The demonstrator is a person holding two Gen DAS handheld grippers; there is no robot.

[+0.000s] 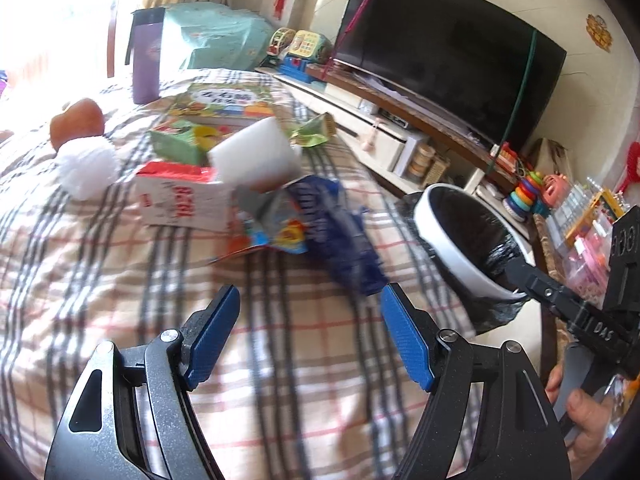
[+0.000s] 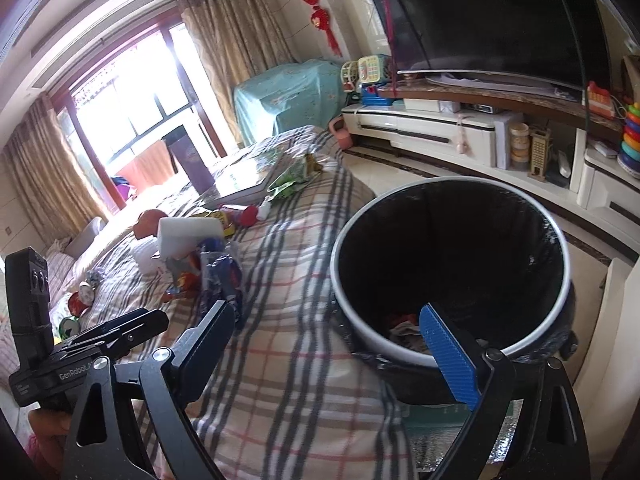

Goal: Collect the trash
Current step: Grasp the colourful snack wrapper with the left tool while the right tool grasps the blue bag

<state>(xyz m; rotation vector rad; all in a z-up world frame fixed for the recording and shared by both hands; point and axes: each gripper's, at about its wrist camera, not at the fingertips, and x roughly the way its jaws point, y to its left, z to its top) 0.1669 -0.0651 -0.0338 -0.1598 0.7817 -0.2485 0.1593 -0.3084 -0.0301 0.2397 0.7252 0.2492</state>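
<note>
We see our right gripper (image 2: 328, 330) with its jaws spread wide and empty, above the edge of the plaid-covered surface (image 2: 288, 360). At two o'clock the bin (image 2: 452, 356), black-lined with a white rim, sits just beside that edge with scraps at its bottom. At ten o'clock, crumpled wrappers (image 2: 208, 268) lie touching a white foam block (image 2: 190, 232). Our left gripper (image 2: 120, 330) shows at nine o'clock.

A purple tumbler (image 1: 146, 56) stands upright at the far end of the plaid-covered bench (image 1: 120, 280), with a picture book (image 1: 226, 106) lying flat beside it. Beyond, a dark television (image 1: 452, 48) sits on a low white cabinet (image 2: 440, 132), with stacked rainbow rings (image 1: 526, 192) at its end.
</note>
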